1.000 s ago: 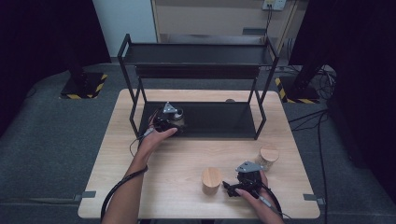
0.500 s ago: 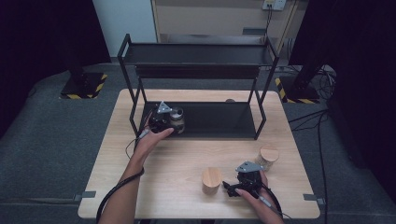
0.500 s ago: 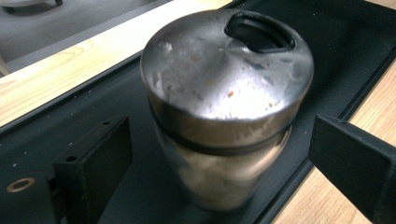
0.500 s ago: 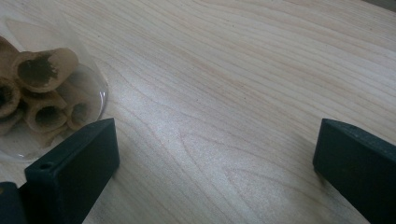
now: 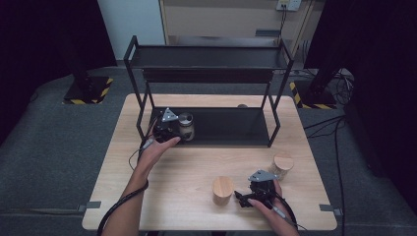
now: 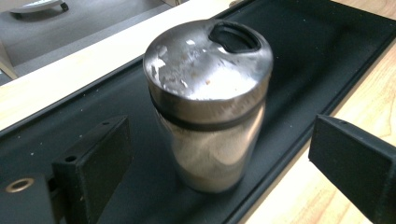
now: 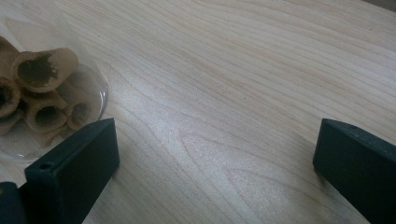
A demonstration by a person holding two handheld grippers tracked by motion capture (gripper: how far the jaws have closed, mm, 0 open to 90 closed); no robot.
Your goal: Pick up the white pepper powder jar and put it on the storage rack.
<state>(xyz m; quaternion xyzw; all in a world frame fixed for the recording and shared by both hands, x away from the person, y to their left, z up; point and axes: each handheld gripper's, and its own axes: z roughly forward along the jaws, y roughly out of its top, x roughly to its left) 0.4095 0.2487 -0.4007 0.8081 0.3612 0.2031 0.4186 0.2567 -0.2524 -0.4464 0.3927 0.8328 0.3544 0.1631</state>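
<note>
The left hand-held gripper (image 5: 178, 129) stands spread, its jaws having just been opening, with the shaker (image 6: 208, 100) between them but touched by neither pad. The shaker stands upright on the black lower shelf (image 6: 308, 56) of the rack (image 5: 209, 54), near its front left corner. The step in hand looks like letting go after setting it down. To do it well, the gripper should draw straight back along its own line, jaws kept wide, so that no pad brushes the shaker's side and tips it; it also stands close to the shelf's front lip, so a sideways nudge is best avoided.

The shaker is a clear jar holding pale powder, with a dull, smudged metal cap, a dark band beneath it and a dark oval opening at the cap's edge.

The right hand-held gripper (image 5: 257, 189) rests on the tabletop (image 5: 196, 167), also spread with nothing between its jaws, beside a wooden-lidded jar (image 5: 223, 190); another jar (image 5: 282, 164) stands near.
</note>
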